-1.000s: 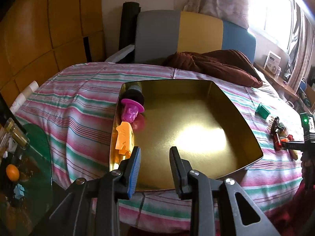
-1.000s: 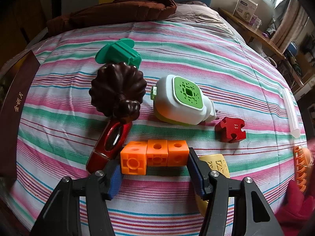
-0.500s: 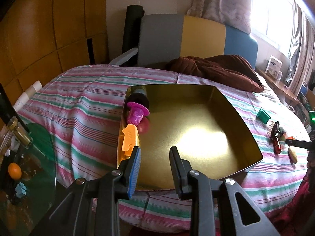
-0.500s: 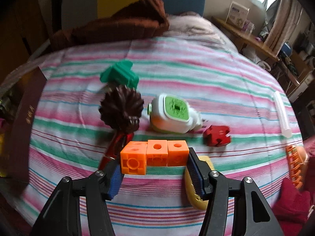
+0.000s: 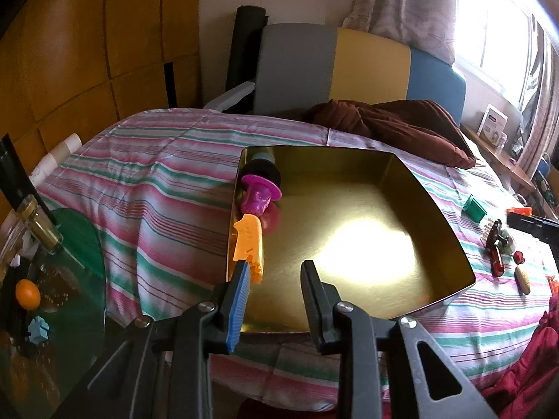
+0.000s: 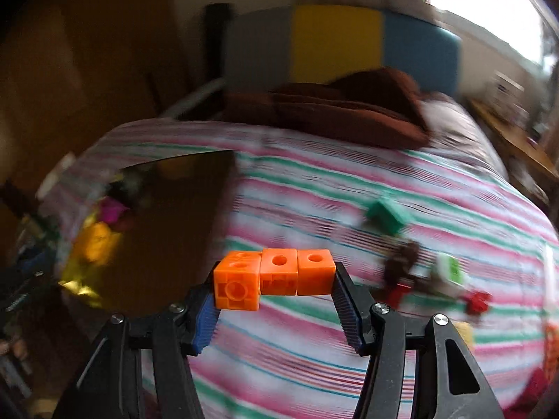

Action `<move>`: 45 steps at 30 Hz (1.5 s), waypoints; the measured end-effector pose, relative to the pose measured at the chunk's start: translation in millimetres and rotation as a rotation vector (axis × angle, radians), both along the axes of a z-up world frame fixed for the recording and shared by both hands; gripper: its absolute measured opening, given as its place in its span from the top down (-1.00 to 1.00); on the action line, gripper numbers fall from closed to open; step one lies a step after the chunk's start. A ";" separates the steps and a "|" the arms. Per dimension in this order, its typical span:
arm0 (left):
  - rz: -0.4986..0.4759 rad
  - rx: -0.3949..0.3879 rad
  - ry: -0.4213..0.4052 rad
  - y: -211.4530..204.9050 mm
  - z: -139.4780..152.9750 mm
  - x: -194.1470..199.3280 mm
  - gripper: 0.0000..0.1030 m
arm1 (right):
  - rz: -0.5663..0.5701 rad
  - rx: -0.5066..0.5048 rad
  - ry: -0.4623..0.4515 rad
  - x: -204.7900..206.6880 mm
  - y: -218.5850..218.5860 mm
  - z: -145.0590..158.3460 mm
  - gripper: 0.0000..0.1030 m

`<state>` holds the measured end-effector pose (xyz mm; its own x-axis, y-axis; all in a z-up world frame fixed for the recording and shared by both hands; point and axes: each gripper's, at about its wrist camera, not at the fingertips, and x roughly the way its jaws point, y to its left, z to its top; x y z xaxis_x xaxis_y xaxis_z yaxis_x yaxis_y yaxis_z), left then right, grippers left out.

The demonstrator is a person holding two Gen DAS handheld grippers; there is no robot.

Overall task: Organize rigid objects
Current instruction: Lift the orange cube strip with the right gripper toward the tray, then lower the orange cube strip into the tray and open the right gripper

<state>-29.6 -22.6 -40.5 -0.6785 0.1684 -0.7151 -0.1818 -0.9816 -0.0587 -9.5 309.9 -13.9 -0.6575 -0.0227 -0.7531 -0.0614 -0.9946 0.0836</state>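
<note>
Item: orange blocks, three plastic cubes joined in a row, pinched end to end between the pads of the right gripper and carried clear of the striped bedspread, just right of the gold tray. Handling, as judged: light, stiff and hard; smooth faces may slip, and the snap joints could part if squeezed off-axis, so a hold on the two end faces, as here, suits best. Left gripper: jaws nearly together with only a narrow gap, holding nothing, poised at the tray's near edge. Tray contents: magenta toy and yellow-orange piece along the left wall. Still loose on the bedspread: green block, red piece, green-and-white toy; that view is blurred.
</note>
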 end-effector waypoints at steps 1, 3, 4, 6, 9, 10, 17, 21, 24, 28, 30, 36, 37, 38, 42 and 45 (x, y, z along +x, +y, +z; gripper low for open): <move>0.002 0.000 -0.002 -1.1 -0.5 -0.2 0.43 | 0.042 -0.008 0.000 -5.3 -15.9 -0.5 -0.15; 0.006 0.000 -0.006 -3.4 -2.0 -0.9 0.43 | 0.097 -0.010 -0.001 -11.9 -41.8 -2.5 -0.15; 0.007 0.001 -0.008 -4.5 -2.3 -1.0 0.43 | 0.126 -0.014 -0.005 -16.5 -54.9 -4.7 -0.15; 0.013 0.001 -0.007 -7.6 -2.4 -1.0 0.43 | 0.159 -0.031 -0.012 -22.6 -72.6 -10.0 -0.15; 0.020 0.005 -0.011 -11.7 -3.6 -2.3 0.43 | 0.197 -0.057 -0.029 -29.9 -92.7 -19.7 -0.15; 0.023 0.005 -0.013 -12.6 -4.2 -3.1 0.43 | 0.206 -0.070 -0.036 -32.1 -98.7 -22.9 -0.15; 0.038 0.016 -0.025 -19.6 -7.3 -5.7 0.43 | 0.274 -0.094 -0.070 -43.0 -142.3 -35.6 -0.15; 0.054 0.024 -0.032 -25.4 -8.7 -8.1 0.43 | 0.310 -0.107 -0.086 -50.8 -164.7 -42.3 -0.15; 0.070 0.027 -0.033 -31.5 -9.9 -9.3 0.43 | 0.325 -0.115 -0.103 -57.5 -180.7 -50.1 -0.15; 0.106 0.032 -0.039 -44.4 -13.0 -12.2 0.43 | 0.346 -0.121 -0.125 -67.0 -203.8 -61.9 -0.15; 0.131 0.033 -0.042 -52.6 -14.5 -12.6 0.43 | 0.354 -0.111 -0.146 -73.1 -216.2 -71.3 -0.16; 0.188 0.037 -0.053 -72.9 -20.9 -14.8 0.43 | 0.391 -0.152 -0.224 -80.1 -238.2 -97.4 -0.28; 0.192 0.037 -0.056 -74.4 -22.0 -15.2 0.43 | 0.399 -0.163 -0.226 -79.1 -240.8 -99.1 -0.30; 0.195 0.038 -0.058 -75.7 -23.1 -15.7 0.43 | 0.401 -0.171 -0.220 -78.1 -241.7 -98.9 -0.32; 0.199 0.036 -0.057 -76.7 -23.7 -15.3 0.43 | 0.419 -0.208 -0.213 -76.7 -242.1 -95.1 -0.41; 0.192 0.029 -0.047 -74.0 -20.6 -14.6 0.43 | 0.418 -0.219 -0.195 -72.5 -241.4 -88.6 -0.46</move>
